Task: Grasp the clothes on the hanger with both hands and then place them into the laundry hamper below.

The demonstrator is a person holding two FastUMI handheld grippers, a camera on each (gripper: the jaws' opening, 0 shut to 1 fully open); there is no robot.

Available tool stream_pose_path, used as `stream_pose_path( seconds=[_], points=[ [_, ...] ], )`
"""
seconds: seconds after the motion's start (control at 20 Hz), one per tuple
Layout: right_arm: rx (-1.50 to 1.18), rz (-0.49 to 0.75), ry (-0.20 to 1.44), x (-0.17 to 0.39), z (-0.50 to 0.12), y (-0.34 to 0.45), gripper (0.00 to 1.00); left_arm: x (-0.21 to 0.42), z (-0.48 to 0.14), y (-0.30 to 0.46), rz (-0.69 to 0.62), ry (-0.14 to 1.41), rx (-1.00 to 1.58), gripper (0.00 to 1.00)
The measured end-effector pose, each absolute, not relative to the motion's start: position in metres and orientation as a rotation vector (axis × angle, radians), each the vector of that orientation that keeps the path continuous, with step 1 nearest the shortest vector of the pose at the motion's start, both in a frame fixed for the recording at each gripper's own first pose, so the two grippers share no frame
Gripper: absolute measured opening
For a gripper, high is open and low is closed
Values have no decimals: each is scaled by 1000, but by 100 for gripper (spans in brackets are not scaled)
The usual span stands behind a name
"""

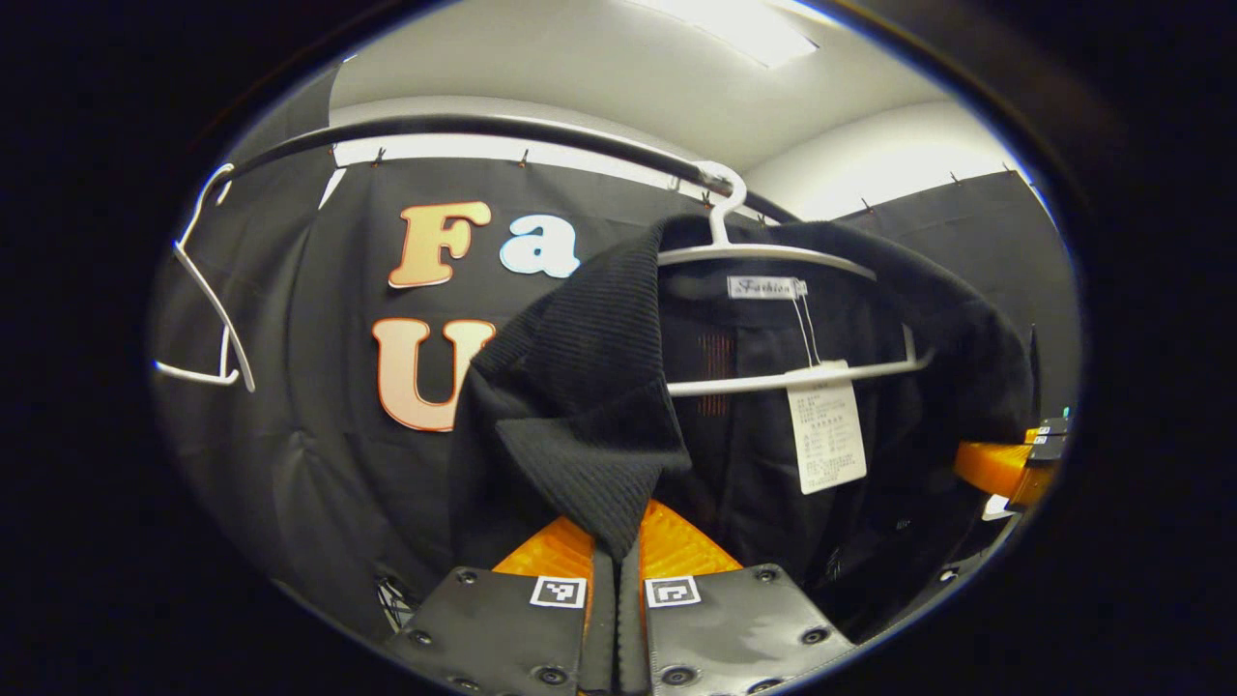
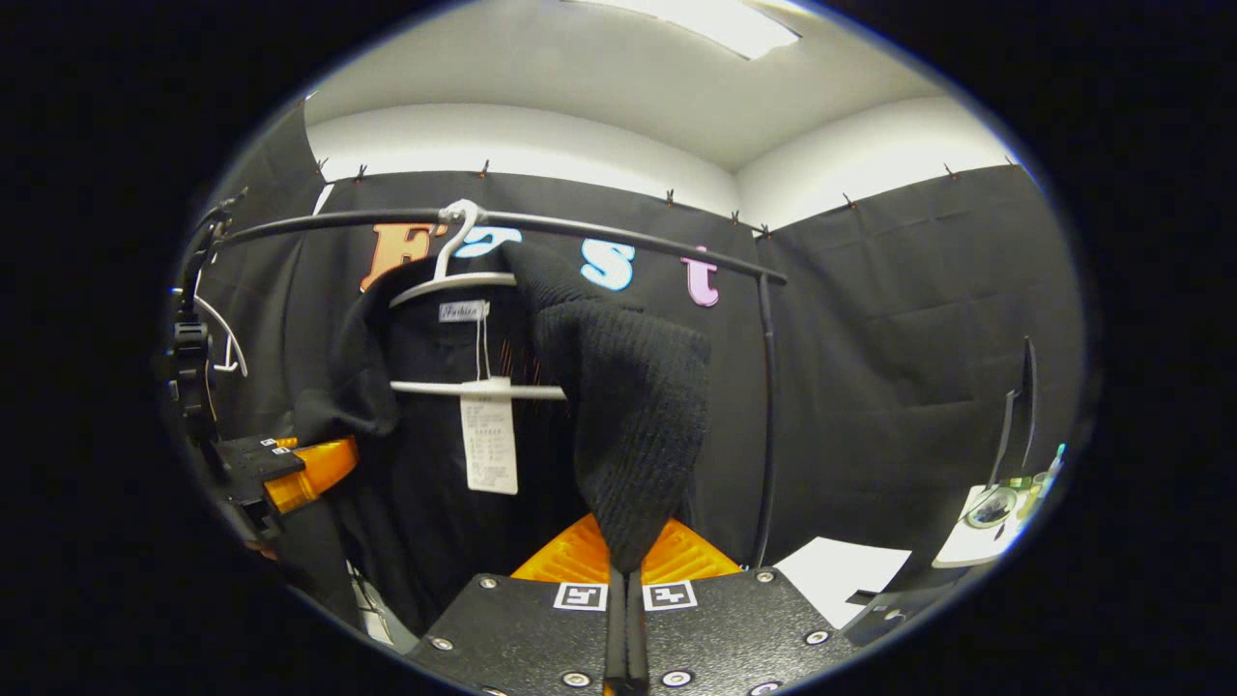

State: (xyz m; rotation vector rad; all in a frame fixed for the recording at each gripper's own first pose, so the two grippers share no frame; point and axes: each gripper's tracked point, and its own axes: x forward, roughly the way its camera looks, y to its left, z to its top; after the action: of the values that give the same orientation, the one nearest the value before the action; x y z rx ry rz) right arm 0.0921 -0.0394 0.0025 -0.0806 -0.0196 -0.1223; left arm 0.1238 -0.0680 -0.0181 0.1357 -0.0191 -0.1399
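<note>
A black knit garment (image 1: 580, 387) hangs on a white hanger (image 1: 763, 253) hooked over a black rail (image 1: 483, 126); a paper tag (image 1: 826, 435) dangles from its collar. In the left gripper view my left gripper (image 1: 616, 541) is shut on a pulled-out flap of the knit, orange fingers pressed together on it. The right gripper (image 1: 1015, 464) shows at the garment's far right side. In the right gripper view my right gripper (image 2: 623, 551) is shut on the other shoulder of the garment (image 2: 628, 406), drawn off the hanger (image 2: 454, 280). The left gripper (image 2: 290, 469) holds the opposite side.
An empty white hanger (image 1: 208, 290) hangs at the rail's left end. The rail's upright post (image 2: 768, 416) stands just right of the garment. A white surface (image 2: 841, 570) lies low on the right, with small items on a stand (image 2: 986, 512) beyond it.
</note>
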Motion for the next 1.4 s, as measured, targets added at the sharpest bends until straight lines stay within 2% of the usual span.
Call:
stream_pose_path(
  seconds=[0.25,0.65,0.7,0.8,0.85,0.95,1.0,1.05,1.15,1.2,1.4],
  points=[
    [-157,-167,-106,98,54,-66,0,125,28,-53,-75,-102,142,9],
    [-153,-201,-146,139,78,-107,3,144,81,-19,30,-247,161,6],
    [-149,-198,-149,143,76,-110,0,148,82,-16,37,-253,161,11],
    [-142,-186,-153,151,72,-112,4,153,86,-9,55,-266,152,8],
    [-144,-177,-152,155,68,-112,0,156,87,-5,64,-270,149,8],
    [-139,-172,-142,163,55,-115,0,162,86,3,86,-274,154,9],
    [-127,-166,-134,165,47,-116,4,164,88,7,99,-283,156,9],
    [-114,-169,-123,168,40,-119,0,165,89,10,111,-291,156,9],
    [-92,-162,-105,172,25,-121,0,171,89,15,120,-286,148,12],
    [-89,-154,-92,173,17,-117,0,173,87,16,121,-283,142,9],
    [-88,-101,-81,175,-4,-89,0,185,85,23,138,-280,175,8]
  ],
)
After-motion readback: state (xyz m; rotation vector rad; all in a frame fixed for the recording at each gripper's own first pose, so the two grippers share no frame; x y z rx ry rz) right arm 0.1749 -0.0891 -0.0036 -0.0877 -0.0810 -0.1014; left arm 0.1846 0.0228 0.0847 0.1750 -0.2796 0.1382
